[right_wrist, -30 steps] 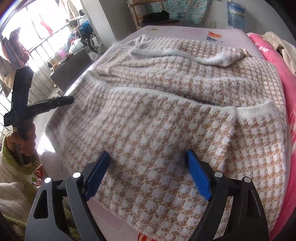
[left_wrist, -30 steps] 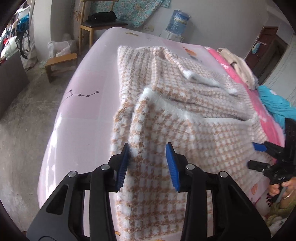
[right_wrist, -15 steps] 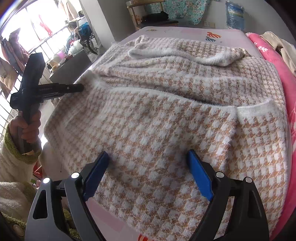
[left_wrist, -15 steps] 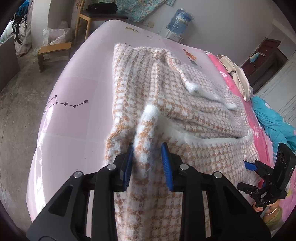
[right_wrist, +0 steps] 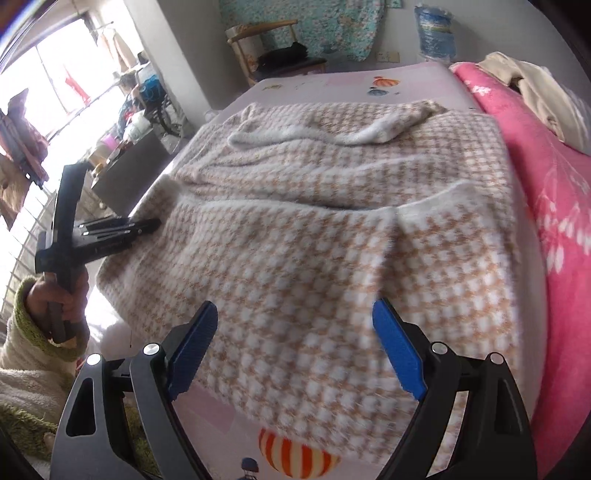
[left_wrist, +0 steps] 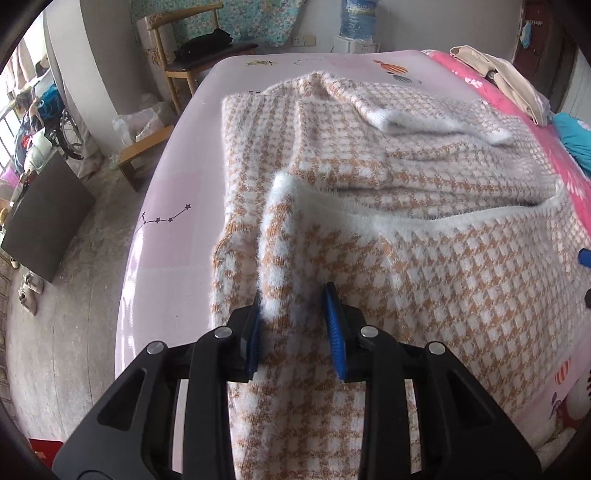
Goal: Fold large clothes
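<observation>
A large fuzzy sweater [left_wrist: 424,229] with a tan and white check lies spread on the pink bed sheet [left_wrist: 177,184], its lower half folded up over the body. My left gripper [left_wrist: 295,317] is shut on a raised fold at the sweater's left edge. It also shows in the right wrist view [right_wrist: 147,225], side on at the sweater's left edge. My right gripper [right_wrist: 295,343] is open and empty, above the sweater's [right_wrist: 332,229] near hem. White sleeve cuffs [right_wrist: 373,133] lie across the far part.
A pink floral blanket [right_wrist: 554,206] and a beige garment [right_wrist: 532,88] lie along the bed's right side. A wooden chair [left_wrist: 192,62] and a water bottle [left_wrist: 358,18] stand beyond the far end. Bare floor [left_wrist: 62,295] lies to the left of the bed.
My left gripper has closed on a fold at the sweater's left edge and carried it up and toward the far end. My right gripper has stayed open and risen slightly.
</observation>
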Motion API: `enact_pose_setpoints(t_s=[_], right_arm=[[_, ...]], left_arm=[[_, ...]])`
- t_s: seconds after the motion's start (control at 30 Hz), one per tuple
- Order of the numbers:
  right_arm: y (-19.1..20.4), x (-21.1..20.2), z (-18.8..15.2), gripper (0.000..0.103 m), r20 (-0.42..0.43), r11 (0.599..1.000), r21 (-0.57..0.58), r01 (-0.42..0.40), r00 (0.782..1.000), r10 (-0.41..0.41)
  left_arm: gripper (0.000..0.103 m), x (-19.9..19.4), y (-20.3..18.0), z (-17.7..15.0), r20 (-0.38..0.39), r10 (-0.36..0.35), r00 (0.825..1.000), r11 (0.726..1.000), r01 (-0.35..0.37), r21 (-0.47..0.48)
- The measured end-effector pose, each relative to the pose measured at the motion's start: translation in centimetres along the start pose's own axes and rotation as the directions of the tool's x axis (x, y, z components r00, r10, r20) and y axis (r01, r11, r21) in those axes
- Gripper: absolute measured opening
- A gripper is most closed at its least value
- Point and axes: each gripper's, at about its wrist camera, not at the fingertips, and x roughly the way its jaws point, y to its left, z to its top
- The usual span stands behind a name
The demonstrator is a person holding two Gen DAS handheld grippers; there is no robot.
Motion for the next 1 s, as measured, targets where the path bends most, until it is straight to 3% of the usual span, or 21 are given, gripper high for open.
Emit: enact_pose_setpoints(t_s=[0.17,0.4,0.57,0.77,1.0], right_arm=[[-4.9,-2.8,1.0,0.077,0.064,0.991,0.098,0.093,0.993,-0.100],[-9.0,-1.1,3.9,0.065,0.056,0.982,0.123,0.142,0.987,-0.150],[-10.5,0.7,4.9,0.060,0.022,0.985,0.136,0.108,0.993,-0.112],[-10.1,0.4,3.1,0.060,-0.021,0.986,0.156,0.062,0.998,-0.059],[-10.5,1.0,3.0,0.056,-0.063,0.985,0.158,0.071,0.996,-0.061]], left_arm=[[0.029,0.1,-0.5,0.1,0.006,0.033,0.999,0.999,-0.033,-0.001],[0.029,0.1,-0.5,-0.1,0.005,0.047,0.999,0.999,-0.047,-0.018],[0.029,0.1,-0.4,0.0,0.000,0.048,0.999,0.998,-0.048,-0.031],[0.029,0.1,-0.4,0.1,-0.001,0.051,0.999,0.998,-0.051,-0.032],[0.029,0.2,-0.2,0.0,-0.004,0.036,0.999,0.998,-0.037,-0.047]])
